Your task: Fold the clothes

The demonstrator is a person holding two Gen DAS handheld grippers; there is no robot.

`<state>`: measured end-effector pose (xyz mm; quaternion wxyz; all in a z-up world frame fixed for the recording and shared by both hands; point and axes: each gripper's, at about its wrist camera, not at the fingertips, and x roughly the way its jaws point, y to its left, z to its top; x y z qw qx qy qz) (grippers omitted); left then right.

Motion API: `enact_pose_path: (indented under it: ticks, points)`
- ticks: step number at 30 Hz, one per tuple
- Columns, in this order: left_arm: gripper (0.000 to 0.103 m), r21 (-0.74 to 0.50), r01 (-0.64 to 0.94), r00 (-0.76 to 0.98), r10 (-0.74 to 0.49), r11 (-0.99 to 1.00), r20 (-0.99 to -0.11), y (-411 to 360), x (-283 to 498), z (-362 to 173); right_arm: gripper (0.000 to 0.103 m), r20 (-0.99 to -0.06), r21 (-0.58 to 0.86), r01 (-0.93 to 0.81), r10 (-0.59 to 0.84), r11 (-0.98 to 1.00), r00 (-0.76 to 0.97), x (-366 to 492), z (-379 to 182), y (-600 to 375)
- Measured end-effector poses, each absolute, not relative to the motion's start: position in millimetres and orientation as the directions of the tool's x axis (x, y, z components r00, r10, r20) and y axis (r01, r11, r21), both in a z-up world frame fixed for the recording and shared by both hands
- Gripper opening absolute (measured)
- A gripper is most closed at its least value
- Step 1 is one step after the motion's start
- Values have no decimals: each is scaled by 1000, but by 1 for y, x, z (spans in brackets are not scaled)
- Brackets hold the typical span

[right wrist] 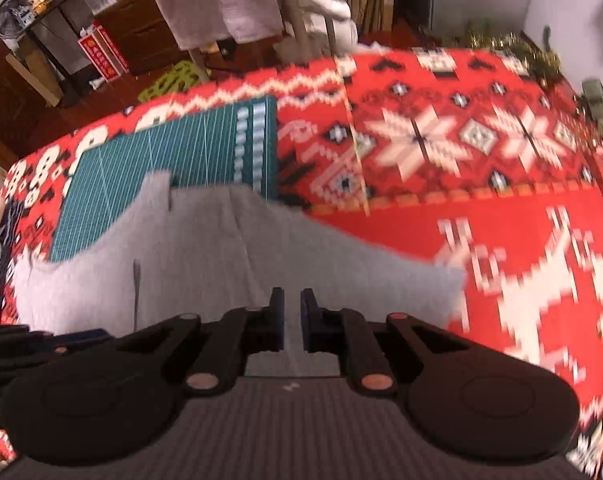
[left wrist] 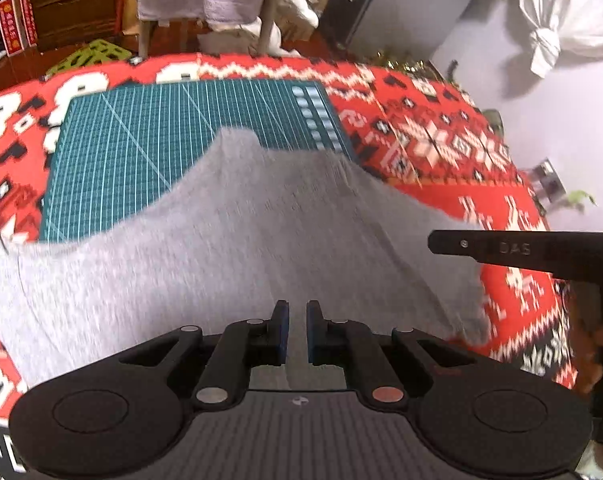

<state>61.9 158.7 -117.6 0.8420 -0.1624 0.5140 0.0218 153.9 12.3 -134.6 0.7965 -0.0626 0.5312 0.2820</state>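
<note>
**Mara:** Both sets of jaws look nearly closed, each with a narrow slot between its blue pads and grey cloth showing in that slot. I judge the left gripper [left wrist: 297, 330] and the right gripper [right wrist: 292, 320] are each pinching the near edge of the grey garment [left wrist: 237, 248], though the blur keeps me from being certain.

**Dev:** Agreed. How will it handle?

**Mara:** Soft, light, limp knit, I'd say. It will sag between the two grips and drape wherever it isn't supported, so holding it at two well-separated spots along one edge makes sense. Nothing fragile about it, and not slippery.

**Dev:** Its look?

**Mara:** Heathered pale grey, plain, no print I can see. A stitched seam runs down it in the right wrist view, and the far outline curves up into two rounded peaks with a dip between. Which end of the garment that is, I can't tell.

**Dev:** And where does it lie?

**Mara:** Spread from the grippers outward, its far part over the green cutting mat [left wrist: 149, 136], its right side over the red patterned cloth [left wrist: 453, 152] covering the table.
</note>
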Motion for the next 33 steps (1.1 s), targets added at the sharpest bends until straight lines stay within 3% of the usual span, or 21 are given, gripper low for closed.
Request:
enact_pose_path:
  ticks: [12,17,33]
  points:
    - [7,-222,-138,490,-129,965,-862,173,111,-117,12,-873,118,-489,325,864,364,198,-145,18]
    - [7,-218,-84,491,-150,972,-858,161,130,-120,11,-853,128,-600,396,790,339,197,-147,39]
    - [8,-235,-66,454,-181,970,-872,155,139,-133,10,-880,62,-747,390,662,273,198,-168,75]
